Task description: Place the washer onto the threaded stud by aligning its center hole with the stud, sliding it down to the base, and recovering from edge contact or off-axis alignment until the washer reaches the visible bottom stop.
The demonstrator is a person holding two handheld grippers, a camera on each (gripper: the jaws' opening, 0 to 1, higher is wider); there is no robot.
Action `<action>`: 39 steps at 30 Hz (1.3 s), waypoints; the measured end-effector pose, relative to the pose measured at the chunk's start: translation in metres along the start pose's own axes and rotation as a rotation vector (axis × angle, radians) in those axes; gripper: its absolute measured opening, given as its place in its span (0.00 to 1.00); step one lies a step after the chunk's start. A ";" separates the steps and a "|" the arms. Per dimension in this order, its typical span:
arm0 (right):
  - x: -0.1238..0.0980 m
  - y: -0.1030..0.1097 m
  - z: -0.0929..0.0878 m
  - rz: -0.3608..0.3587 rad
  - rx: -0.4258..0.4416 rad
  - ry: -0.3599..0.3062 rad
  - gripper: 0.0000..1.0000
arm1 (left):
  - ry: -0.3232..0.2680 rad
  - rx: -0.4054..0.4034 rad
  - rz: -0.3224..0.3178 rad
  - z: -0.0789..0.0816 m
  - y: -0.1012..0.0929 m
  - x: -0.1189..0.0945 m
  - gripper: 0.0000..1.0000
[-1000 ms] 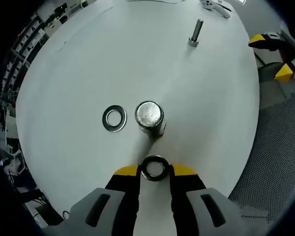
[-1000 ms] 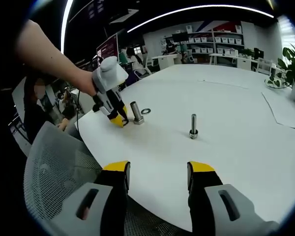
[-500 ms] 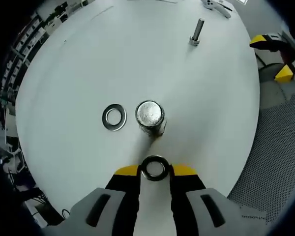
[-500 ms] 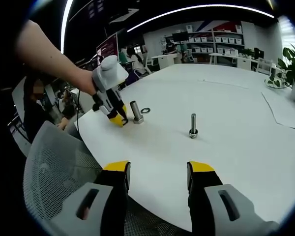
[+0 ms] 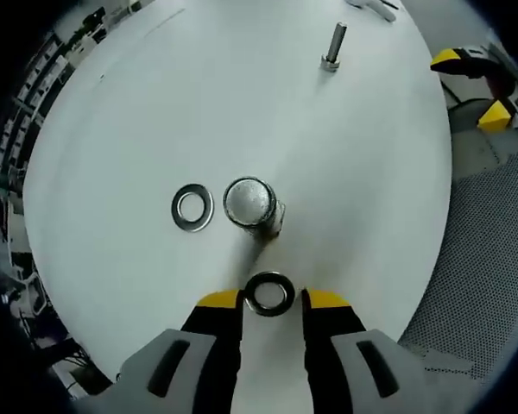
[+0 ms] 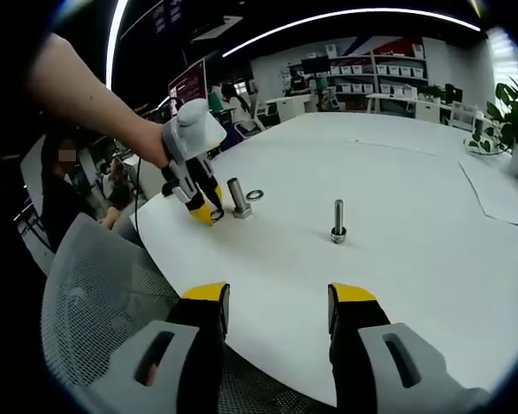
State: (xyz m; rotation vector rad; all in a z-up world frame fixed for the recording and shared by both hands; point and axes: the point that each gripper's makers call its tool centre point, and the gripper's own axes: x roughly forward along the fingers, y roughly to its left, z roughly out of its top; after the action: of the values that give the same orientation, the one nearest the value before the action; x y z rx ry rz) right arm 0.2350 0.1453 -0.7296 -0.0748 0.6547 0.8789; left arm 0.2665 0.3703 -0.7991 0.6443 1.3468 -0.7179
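Note:
A dark washer (image 5: pixel 269 293) sits pinched edge-on between the yellow tips of my left gripper (image 5: pixel 271 299), just short of the thick upright threaded stud (image 5: pixel 252 203), which I see from above. A second, silver washer (image 5: pixel 192 210) lies flat on the white table (image 5: pixel 354 172) left of the stud. In the right gripper view a hand holds the left gripper (image 6: pixel 204 212) beside the stud (image 6: pixel 238 197), with the flat washer (image 6: pixel 255 195) behind it. My right gripper (image 6: pixel 281 302) hangs open over the table's near edge, nothing between its fingers.
A thinner bolt (image 6: pixel 337 221) stands upright mid-table, also far off as the bolt (image 5: pixel 331 46) in the left gripper view. A grey mesh chair (image 6: pixel 95 293) is below the table edge. A potted plant (image 6: pixel 514 112) and paper lie at the far right.
The left gripper with the washer has drawn back slightly from the stud, so stud and flat washer sit a little farther up-left in its view. The right gripper has stayed put.

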 end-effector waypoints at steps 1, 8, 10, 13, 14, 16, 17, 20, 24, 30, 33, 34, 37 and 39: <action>0.000 0.000 0.000 0.001 0.000 0.000 0.48 | -0.001 0.004 0.004 -0.001 0.001 -0.001 0.21; 0.001 0.000 -0.002 0.001 -0.003 0.007 0.48 | -0.034 -0.009 0.003 0.000 0.002 -0.001 0.20; 0.001 0.000 -0.002 0.002 -0.006 0.011 0.48 | -0.022 -0.010 0.011 0.001 0.001 0.000 0.19; 0.001 0.000 -0.003 0.000 -0.008 0.012 0.48 | -0.004 -0.023 0.012 0.001 0.002 0.000 0.19; 0.001 0.000 -0.003 0.000 -0.008 0.013 0.47 | 0.005 -0.025 0.011 0.002 0.002 0.000 0.19; 0.001 0.000 -0.003 0.001 -0.008 0.014 0.47 | 0.020 -0.049 0.009 0.002 0.002 0.000 0.19; 0.001 0.000 -0.003 0.000 -0.009 0.016 0.47 | 0.024 -0.089 0.006 0.002 0.003 0.001 0.19; 0.001 -0.001 -0.003 -0.003 -0.008 0.016 0.47 | 0.021 -0.098 0.007 0.001 0.002 0.000 0.19; 0.001 -0.001 -0.004 -0.004 -0.008 0.017 0.47 | -0.021 -0.103 0.018 0.000 0.002 0.000 0.19; 0.001 -0.002 -0.003 -0.008 -0.006 0.014 0.47 | -0.092 -0.115 0.024 -0.001 0.002 -0.002 0.18; 0.001 -0.002 -0.003 -0.009 -0.007 0.015 0.47 | -0.098 -0.115 0.026 0.000 0.002 -0.001 0.18; 0.001 -0.002 -0.003 -0.009 -0.006 0.014 0.47 | -0.101 -0.113 0.028 0.000 0.002 -0.001 0.18; 0.001 -0.002 -0.003 -0.009 -0.006 0.014 0.47 | -0.110 -0.117 0.024 0.000 0.002 -0.002 0.18; 0.000 -0.002 -0.003 -0.010 -0.006 0.014 0.47 | -0.106 -0.128 0.014 0.001 -0.001 -0.002 0.18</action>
State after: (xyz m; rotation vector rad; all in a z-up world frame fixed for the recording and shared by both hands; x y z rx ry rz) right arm 0.2353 0.1433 -0.7326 -0.0893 0.6642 0.8713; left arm 0.2664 0.3694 -0.7968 0.5061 1.2777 -0.6405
